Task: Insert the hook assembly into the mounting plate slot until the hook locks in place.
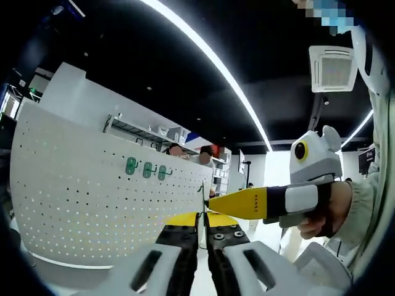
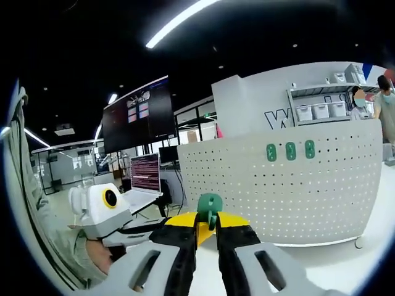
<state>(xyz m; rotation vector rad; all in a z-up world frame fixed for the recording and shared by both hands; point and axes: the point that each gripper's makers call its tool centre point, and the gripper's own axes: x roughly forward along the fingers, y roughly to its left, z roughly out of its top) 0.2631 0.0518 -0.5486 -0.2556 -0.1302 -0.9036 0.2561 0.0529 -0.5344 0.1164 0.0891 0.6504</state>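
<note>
While held up in mid-air, both tools face a white pegboard

Right gripper (image 2: 206,233): jaws clamped together on a green hook (image 2: 210,207), held upright at their tips
Left gripper (image 1: 202,231): jaws pressed together, nothing visible between them
Right gripper seen from the left one: yellow tip close to the pegboard's edge
Pegboard (image 2: 321,191): three green hooks (image 2: 290,151) in a row near its top
Background: shelves, people, screens

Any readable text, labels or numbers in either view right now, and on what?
"W": large dark letter on the white wall behind the pegboard; the rest is hidden.
Laptop screen: lines of text, too small to read.
Big wall display: coloured panels, blurred.
Yellow jaw of the right hand-held gripper: small marks, unreadable.
</note>
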